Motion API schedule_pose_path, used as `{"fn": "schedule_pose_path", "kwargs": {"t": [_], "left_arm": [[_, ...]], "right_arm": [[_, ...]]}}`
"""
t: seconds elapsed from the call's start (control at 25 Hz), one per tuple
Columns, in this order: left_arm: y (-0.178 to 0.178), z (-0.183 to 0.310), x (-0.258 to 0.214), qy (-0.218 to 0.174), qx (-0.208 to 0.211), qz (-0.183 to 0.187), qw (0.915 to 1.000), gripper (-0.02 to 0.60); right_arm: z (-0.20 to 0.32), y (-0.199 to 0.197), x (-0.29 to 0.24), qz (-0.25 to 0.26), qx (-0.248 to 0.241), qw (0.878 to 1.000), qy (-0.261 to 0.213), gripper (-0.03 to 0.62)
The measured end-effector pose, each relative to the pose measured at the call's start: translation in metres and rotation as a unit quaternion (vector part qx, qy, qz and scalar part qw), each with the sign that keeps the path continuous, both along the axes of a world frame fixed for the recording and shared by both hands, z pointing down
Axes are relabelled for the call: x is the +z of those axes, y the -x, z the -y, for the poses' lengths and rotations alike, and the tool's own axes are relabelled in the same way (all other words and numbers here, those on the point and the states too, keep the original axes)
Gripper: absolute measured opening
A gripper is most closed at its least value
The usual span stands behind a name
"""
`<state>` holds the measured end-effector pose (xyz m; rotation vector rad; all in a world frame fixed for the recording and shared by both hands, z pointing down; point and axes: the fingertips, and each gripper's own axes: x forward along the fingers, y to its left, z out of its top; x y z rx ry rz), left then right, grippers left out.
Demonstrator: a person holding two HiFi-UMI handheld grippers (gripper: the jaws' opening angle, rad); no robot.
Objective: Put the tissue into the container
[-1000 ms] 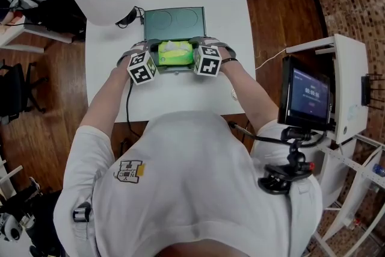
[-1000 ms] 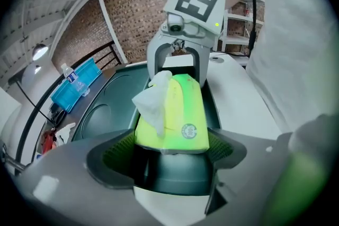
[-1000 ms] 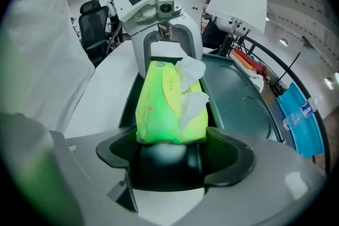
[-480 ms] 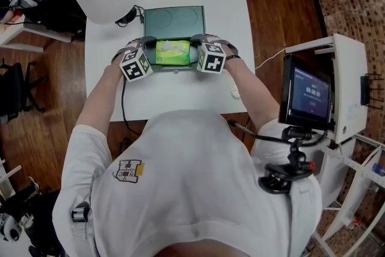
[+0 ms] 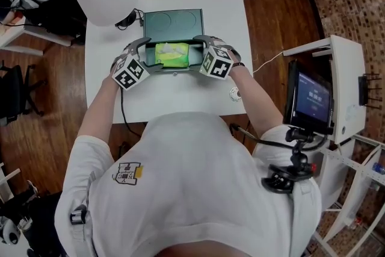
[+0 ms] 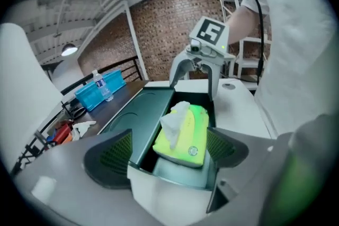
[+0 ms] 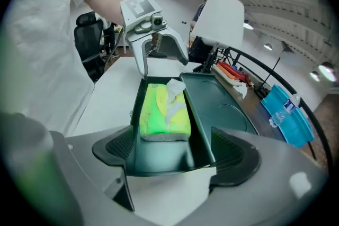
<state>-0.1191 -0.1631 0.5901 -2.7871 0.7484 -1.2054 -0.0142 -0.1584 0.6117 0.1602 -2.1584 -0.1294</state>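
Resting in container, tissue pack, underside unseen.

Lettering on tissue pack too small

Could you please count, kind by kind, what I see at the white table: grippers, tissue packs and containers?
Grippers: 2 (left gripper, right gripper)
Tissue pack: 1
Container: 1
Total: 4
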Motion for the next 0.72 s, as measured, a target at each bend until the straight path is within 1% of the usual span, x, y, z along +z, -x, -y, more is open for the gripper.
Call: {"fn": "schedule_pose_path", "kwargs": {"t": [0.04, 0.12, 0.2, 0.28, 0.36, 0.48, 0.56, 0.72], "left_arm": [[-0.001, -0.001, -0.01, -0.011, -0.018, -0.021, 0.9996, 0.436], [-0.003, -0.007, -0.03, -0.034, -0.047, -0.056, 0.9967, 0.366], [-0.003, -0.016, -0.045, -0.052, -0.068, -0.08, 0.9931, 0.294], [-0.004, -0.029, -0.057, -0.06, -0.085, -0.104, 0.9891, 0.263], [-0.007, -0.044, -0.063, -0.063, -0.098, -0.123, 0.9856, 0.226], [-0.012, -0.073, -0.055, -0.054, -0.104, -0.134, 0.984, 0.201], [-0.014, -0.092, -0.043, -0.038, -0.109, -0.135, 0.9841, 0.186], [-0.016, -0.125, -0.018, -0.009, -0.117, -0.131, 0.9843, 0.161]], "right_arm": [[-0.001, -0.002, -0.009, 0.015, 0.012, 1.0, -0.006, 0.456], [-0.004, -0.007, -0.028, 0.047, 0.036, 0.998, -0.021, 0.444], [-0.009, -0.011, -0.047, 0.075, 0.055, 0.995, -0.04, 0.389], [-0.018, -0.014, -0.061, 0.097, 0.067, 0.992, -0.053, 0.357], [-0.03, -0.018, -0.068, 0.115, 0.078, 0.989, -0.054, 0.334], [-0.053, -0.022, -0.065, 0.123, 0.085, 0.987, -0.053, 0.302], [-0.07, -0.022, -0.056, 0.115, 0.077, 0.989, -0.052, 0.301], [-0.101, -0.016, -0.039, 0.114, 0.069, 0.991, -0.029, 0.296]]}}
